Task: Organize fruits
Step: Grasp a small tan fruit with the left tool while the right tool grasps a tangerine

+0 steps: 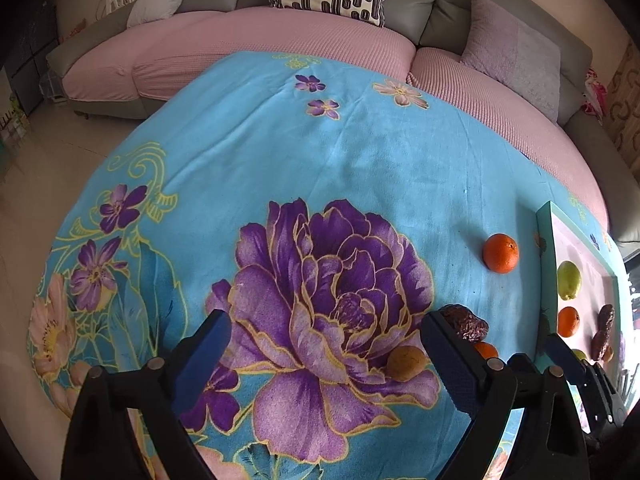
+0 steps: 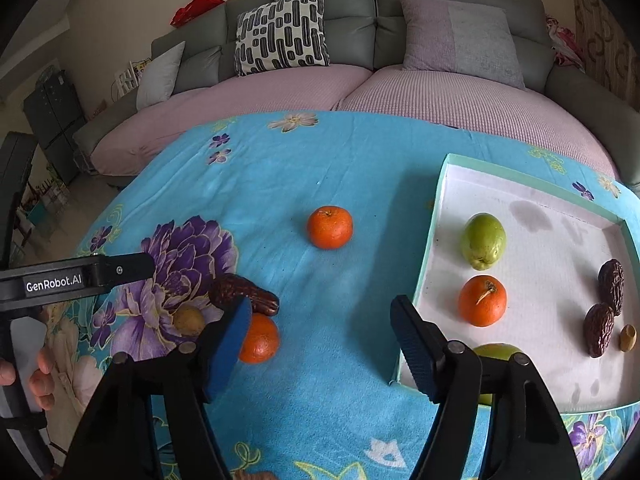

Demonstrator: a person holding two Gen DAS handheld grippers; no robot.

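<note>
Grippers both hang low over the blue cloth (image 2: 340,320), fingers wide apart and empty. The right gripper (image 2: 320,344) stands between a loose orange (image 2: 260,340) and the tray (image 2: 434,216) edge. The left gripper (image 1: 324,344) has a date (image 1: 466,322) by its right finger. One more orange (image 2: 330,227) lies apart in open cloth.

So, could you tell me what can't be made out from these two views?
- Green fruit at the tray's near edge: right wrist view, mostly behind the right jaws.
- Orange by the date: left wrist view, mostly behind the left jaws.
- Tray's right side: left wrist view, cut off by the frame edge.
- Small tan fruit: too small to identify.
</note>
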